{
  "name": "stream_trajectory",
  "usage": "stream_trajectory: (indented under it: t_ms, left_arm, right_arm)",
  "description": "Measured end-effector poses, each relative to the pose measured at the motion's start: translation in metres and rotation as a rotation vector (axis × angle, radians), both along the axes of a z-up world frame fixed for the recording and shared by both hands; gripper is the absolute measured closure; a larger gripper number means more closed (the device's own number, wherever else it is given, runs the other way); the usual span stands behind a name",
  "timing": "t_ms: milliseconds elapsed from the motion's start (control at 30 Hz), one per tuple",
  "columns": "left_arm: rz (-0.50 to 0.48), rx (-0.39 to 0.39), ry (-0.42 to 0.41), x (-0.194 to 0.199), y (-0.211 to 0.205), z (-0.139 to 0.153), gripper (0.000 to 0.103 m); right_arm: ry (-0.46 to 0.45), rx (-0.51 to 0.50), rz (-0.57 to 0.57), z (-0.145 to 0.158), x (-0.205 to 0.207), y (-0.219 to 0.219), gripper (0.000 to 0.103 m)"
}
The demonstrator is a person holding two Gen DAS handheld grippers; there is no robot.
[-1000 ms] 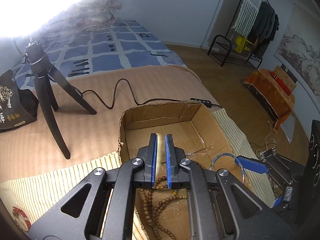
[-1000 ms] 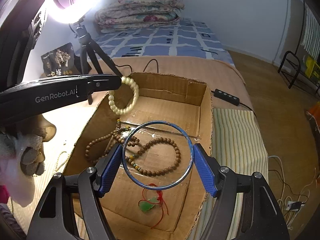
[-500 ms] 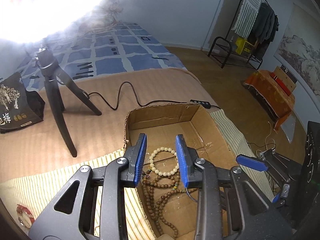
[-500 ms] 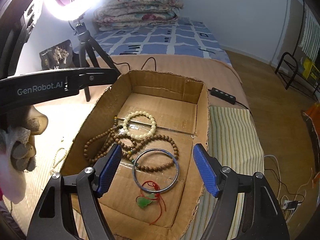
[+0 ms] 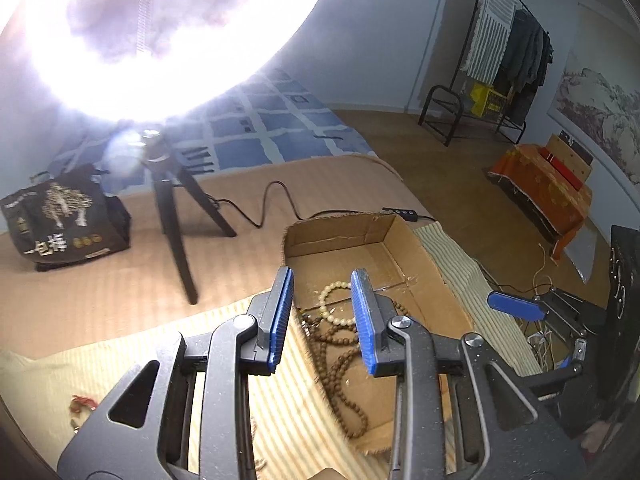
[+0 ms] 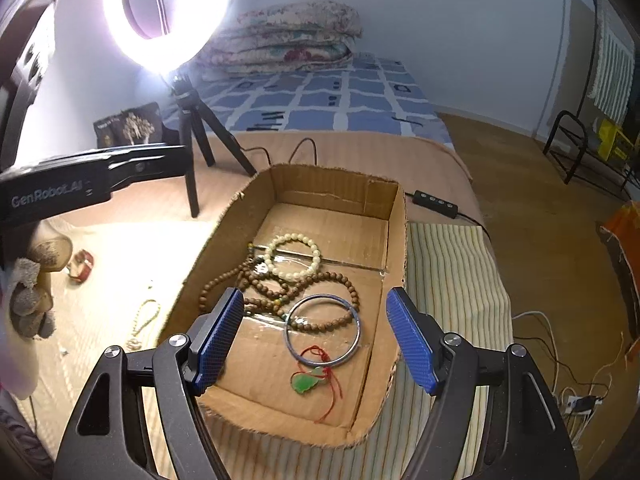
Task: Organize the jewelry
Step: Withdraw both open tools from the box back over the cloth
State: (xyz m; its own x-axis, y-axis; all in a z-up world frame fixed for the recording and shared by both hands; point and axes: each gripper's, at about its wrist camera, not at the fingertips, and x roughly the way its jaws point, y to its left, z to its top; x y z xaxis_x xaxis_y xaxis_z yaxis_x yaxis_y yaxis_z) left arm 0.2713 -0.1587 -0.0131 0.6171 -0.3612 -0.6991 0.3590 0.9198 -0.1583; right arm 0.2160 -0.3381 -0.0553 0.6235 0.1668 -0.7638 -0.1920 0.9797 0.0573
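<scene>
The cardboard box on the bed holds a cream bead bracelet, a long brown bead strand, a silver bangle and a green pendant on red cord. Both the left gripper and right gripper hang above the box, jaws apart and empty, the jewelry lying below them.
</scene>
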Motion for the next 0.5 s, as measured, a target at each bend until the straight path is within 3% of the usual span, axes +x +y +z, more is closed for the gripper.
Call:
stream_trajectory:
  t_ms: [267,500]
  left_arm:
    - [0.025,0.045,-0.030,-0.034,0.047,0.018,0.072]
    - [0.095,0.034,0.008,-0.062,0.113,0.017,0.072]
  right_arm:
    - [-0.045,0.024,0.053,0.016,-0.024,0.023,0.030]
    - [-0.057,0.056,0.135,0.019,-0.043,0.058,0.030]
